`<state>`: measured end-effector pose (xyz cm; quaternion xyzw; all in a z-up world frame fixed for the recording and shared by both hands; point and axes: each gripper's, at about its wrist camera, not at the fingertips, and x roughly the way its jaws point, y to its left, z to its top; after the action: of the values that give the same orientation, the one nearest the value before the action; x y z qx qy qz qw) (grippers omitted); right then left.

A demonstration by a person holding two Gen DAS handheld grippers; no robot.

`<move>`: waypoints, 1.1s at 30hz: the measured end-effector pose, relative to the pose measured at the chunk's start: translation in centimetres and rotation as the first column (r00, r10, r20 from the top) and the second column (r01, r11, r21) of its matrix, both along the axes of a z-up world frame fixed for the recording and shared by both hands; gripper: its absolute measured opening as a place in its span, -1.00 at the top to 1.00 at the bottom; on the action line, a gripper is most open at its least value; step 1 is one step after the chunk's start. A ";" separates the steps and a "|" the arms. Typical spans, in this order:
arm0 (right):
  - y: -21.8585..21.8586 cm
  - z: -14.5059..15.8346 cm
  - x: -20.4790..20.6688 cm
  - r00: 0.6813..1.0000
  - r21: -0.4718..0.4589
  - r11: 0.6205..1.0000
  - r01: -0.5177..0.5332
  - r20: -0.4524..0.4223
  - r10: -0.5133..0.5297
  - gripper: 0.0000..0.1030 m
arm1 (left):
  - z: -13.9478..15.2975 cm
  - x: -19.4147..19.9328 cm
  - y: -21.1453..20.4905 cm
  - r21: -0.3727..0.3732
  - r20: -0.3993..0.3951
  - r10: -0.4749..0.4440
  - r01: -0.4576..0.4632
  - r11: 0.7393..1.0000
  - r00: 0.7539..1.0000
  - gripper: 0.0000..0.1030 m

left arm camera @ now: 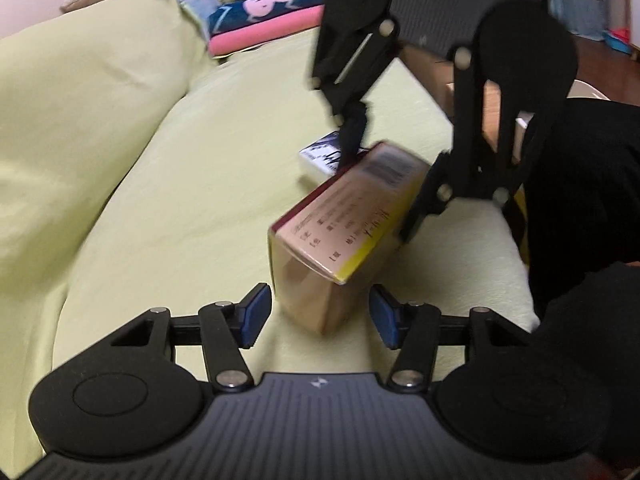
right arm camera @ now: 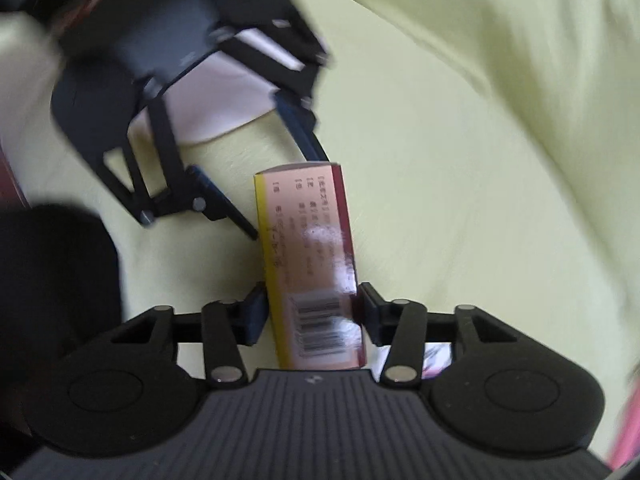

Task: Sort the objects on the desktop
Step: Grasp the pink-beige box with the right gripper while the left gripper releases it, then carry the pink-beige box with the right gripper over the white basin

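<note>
A long pink and gold medicine box [left arm camera: 352,216] with a barcode hangs tilted above the yellow-green sheet [left arm camera: 168,184]. My right gripper [right arm camera: 312,314] is shut on its barcode end, the box [right arm camera: 308,236] running forward between the pads. In the left wrist view the right gripper [left arm camera: 380,176] reaches in from above and clamps the far end. My left gripper [left arm camera: 320,318] is open, its blue pads [left arm camera: 256,316] flanking the near end with a small gap on each side. In the right wrist view the left gripper [right arm camera: 276,184] straddles the box's far end.
A small white and blue box [left arm camera: 320,156] lies on the sheet behind the medicine box. A pink and blue folded cushion [left arm camera: 268,16] sits at the back. A brown cardboard box [left arm camera: 436,76] stands beyond the sheet's right edge. A black sleeve [left arm camera: 584,184] fills the right.
</note>
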<state>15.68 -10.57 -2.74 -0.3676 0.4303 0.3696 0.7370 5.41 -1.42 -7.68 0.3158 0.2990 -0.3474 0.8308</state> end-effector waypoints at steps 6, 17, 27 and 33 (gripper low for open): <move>-1.0 -0.8 2.1 0.990 0.037 0.992 0.120 -0.072 -0.118 0.14 | -0.1 -0.2 -0.4 -0.014 -0.010 0.029 -0.029 0.999 1.000 -0.14; -3.5 -1.6 4.0 0.927 0.124 0.929 0.348 -0.192 -0.322 0.20 | -0.5 0.3 -0.1 0.004 -0.057 0.120 -0.120 0.993 0.991 -0.16; -5.8 -2.5 3.7 0.843 0.163 0.853 0.496 -0.326 -0.428 0.17 | -1.5 0.8 -2.3 0.034 -0.102 0.079 -0.075 0.997 0.992 -0.23; -6.3 -2.8 4.3 0.851 0.155 0.864 0.479 -0.325 -0.413 0.19 | -1.6 1.0 -3.2 0.044 -0.099 0.072 -0.068 0.997 0.992 -0.23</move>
<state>19.97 -16.83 -5.56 -0.1128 0.5584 0.2827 0.7717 6.45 -4.64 -9.24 0.3038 0.3585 -0.3274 0.8198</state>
